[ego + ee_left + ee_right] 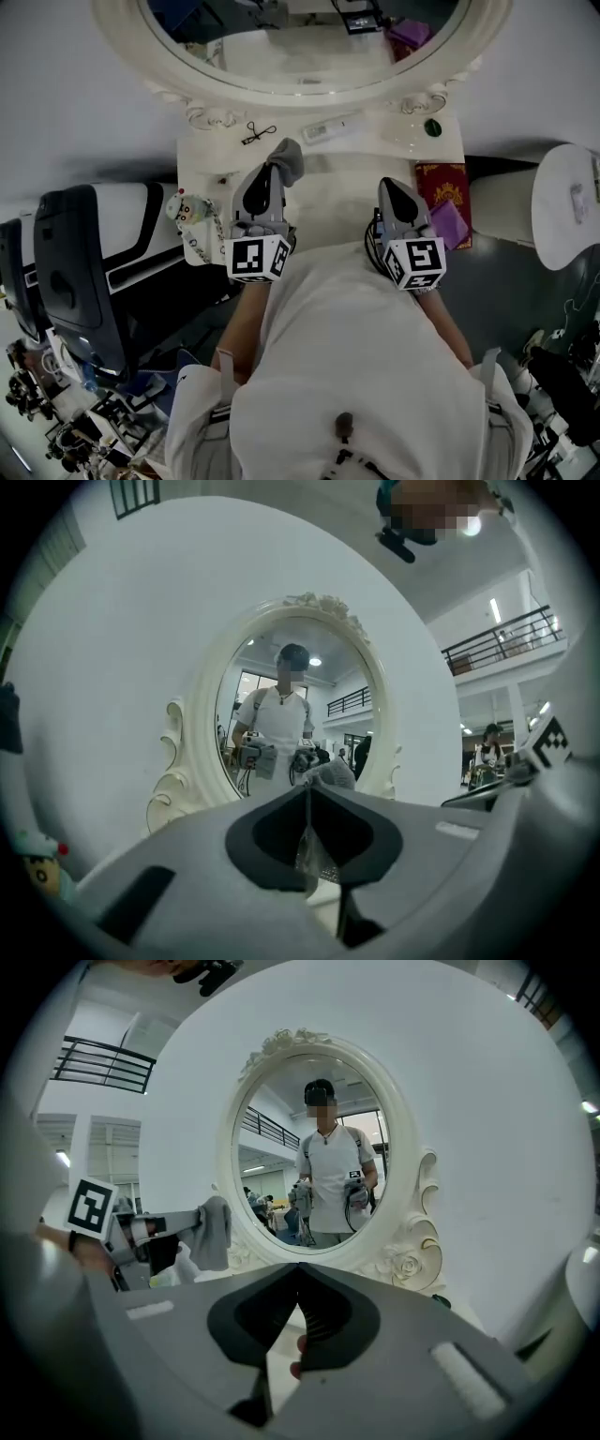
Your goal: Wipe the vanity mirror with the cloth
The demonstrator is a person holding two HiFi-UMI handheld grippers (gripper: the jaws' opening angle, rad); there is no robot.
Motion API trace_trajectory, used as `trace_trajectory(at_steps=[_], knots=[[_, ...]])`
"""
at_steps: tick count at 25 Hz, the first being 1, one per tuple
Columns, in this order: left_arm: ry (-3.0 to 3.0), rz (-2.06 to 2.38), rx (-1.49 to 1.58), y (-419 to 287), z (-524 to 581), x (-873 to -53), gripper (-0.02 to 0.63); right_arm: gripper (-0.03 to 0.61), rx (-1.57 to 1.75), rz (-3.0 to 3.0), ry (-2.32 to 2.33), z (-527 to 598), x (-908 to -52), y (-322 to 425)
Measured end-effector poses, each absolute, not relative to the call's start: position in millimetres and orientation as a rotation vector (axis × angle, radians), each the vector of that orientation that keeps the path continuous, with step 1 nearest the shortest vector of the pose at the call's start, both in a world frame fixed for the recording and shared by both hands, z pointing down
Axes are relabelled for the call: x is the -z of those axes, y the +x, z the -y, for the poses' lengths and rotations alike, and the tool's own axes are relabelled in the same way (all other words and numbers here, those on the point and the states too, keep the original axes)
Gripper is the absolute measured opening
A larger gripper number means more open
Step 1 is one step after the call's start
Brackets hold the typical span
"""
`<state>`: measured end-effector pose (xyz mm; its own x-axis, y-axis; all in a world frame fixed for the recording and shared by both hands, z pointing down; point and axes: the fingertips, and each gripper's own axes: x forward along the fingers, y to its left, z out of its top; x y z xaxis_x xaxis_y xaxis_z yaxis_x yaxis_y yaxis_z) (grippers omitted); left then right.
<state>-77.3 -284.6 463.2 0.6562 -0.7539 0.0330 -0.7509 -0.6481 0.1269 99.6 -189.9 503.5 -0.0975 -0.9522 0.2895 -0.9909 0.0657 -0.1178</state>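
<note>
The oval vanity mirror [300, 42] in its white carved frame stands at the back of the white vanity table [352, 173]. My left gripper [274, 171] is shut on a grey cloth [289, 159], held over the table a little in front of the mirror's lower left rim. In the left gripper view the cloth [330, 772] bunches past the closed jaws of the left gripper [307, 794], with the mirror [291, 714] straight ahead. My right gripper [390, 186] hovers shut and empty on the right; its own view shows the right gripper [298, 1269], the mirror [314, 1166] and the cloth [214, 1232].
On the table near the mirror lie an eyelash curler [258, 133], a white tube [330, 127] and a small dark round thing [432, 127]. A red box with a purple cloth [448, 204] sits at the right edge. A black case [75, 272] stands left, a white round table [567, 211] right.
</note>
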Motion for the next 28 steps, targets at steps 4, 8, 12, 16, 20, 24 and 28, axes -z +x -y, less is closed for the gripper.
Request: trace_trajectory(at_steps=[4,8,12,16,20,24,28], knots=[[2.695,1.17,-0.007,-63,249,-482,0.02,0.008,-0.456,2.207,1.971,193,-506,91],[2.676,1.085,-0.068,-52,240,-501,0.02,0.008,-0.471,2.248,1.915,195,-508,78],[2.655,1.078,-0.118,-52,234,-511,0.02,0.008,-0.491,2.273,1.873,191,-511,72],[2.671,1.045,-0.168,-41,225,-516,0.021,0.008,-0.541,2.278,1.873,188,-516,77],[2.656,1.057,-0.221,-37,218,-523,0.021,0.008,-0.612,2.287,1.885,184,-520,84],[2.641,1.096,-0.243,-35,206,-525,0.021,0.008,-0.671,2.314,1.868,177,-525,90],[2.598,1.17,-0.238,-39,195,-526,0.021,0.008,-0.693,2.353,1.813,169,-527,90]])
